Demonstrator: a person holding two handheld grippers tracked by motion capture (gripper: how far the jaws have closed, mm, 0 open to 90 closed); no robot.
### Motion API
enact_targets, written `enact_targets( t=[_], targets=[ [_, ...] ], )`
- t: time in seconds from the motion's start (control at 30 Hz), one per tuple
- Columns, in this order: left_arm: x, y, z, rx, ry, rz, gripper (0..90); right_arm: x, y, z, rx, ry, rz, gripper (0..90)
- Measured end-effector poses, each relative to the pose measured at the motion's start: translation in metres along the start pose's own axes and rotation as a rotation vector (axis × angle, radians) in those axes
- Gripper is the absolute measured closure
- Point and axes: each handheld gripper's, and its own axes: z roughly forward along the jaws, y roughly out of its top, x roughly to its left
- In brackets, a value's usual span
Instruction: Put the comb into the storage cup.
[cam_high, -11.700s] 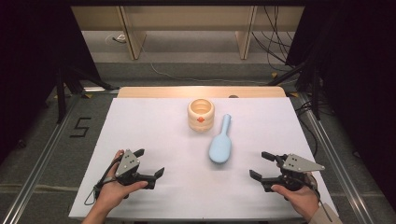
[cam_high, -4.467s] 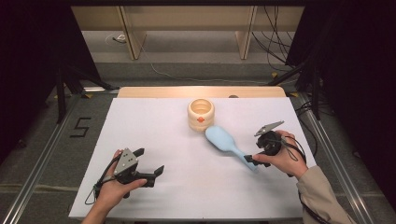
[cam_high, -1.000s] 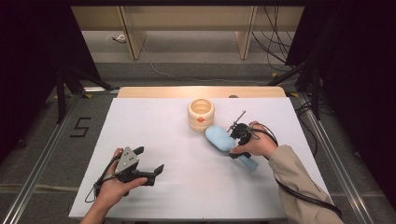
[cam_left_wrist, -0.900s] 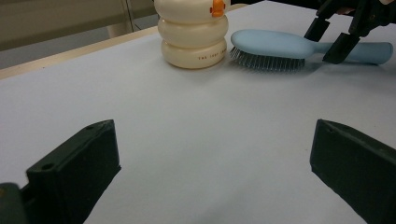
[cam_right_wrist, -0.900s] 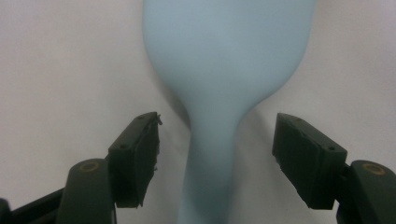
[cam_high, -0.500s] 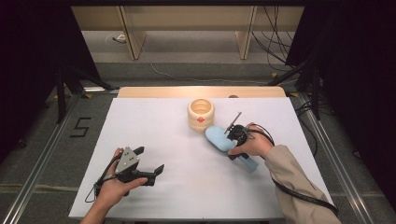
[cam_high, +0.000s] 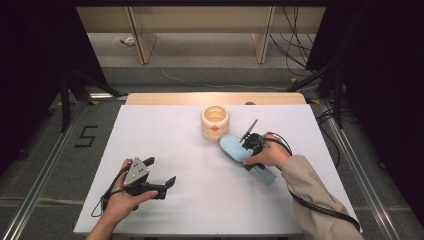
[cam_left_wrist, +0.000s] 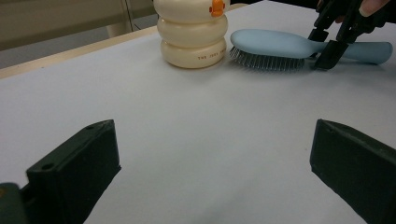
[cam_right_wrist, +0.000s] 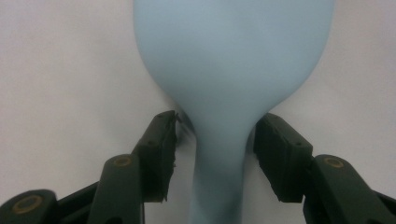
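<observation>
Pale blue hairbrush (cam_high: 239, 151) lies bristles-down on the white counter (cam_high: 165, 130), at 4 o'clock of the cream ringed pot (cam_high: 215, 122). Right gripper (cam_right_wrist: 215, 144) straddles its neck, jaws just closing, gaps still visible either side. Left gripper (cam_high: 165, 184) rests at 7 o'clock, jaws wide apart.

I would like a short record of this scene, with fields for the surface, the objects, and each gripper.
surface: white table
brush: light blue hairbrush, bristles down, lying beside the container
container: cream ringed container, upright
right gripper: jaws have just been closing around the brush neck, small gaps still on both sides
left gripper: open, nothing between the jaws, resting near the front left
</observation>
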Motion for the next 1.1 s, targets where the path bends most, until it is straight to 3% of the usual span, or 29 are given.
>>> enact_targets(
  t=[0.2,0.27,0.37,0.77,1.1],
  targets=[
    [0.0000,0.0000,0.0000,0.000,0.000,0.000,0.8,-0.0002,0.0011,-0.0003,0.010,-0.012,0.000,56.4],
    [-0.0002,0.0000,0.0001,0.000,-0.001,0.000,0.9,0.0004,0.0021,-0.0004,0.015,-0.021,0.029,63.2],
    [-0.0003,-0.0001,0.0000,0.000,-0.001,0.000,0.9,0.0000,0.0027,-0.0008,0.029,-0.009,0.035,68.3],
    [-0.0007,-0.0008,0.0008,0.004,-0.005,0.002,0.9,0.0009,0.0020,-0.0016,0.040,0.009,0.085,70.0],
    [-0.0012,-0.0011,0.0010,0.005,-0.005,0.002,0.9,0.0012,-0.0004,-0.0019,0.022,0.008,0.091,70.3]
  ],
)
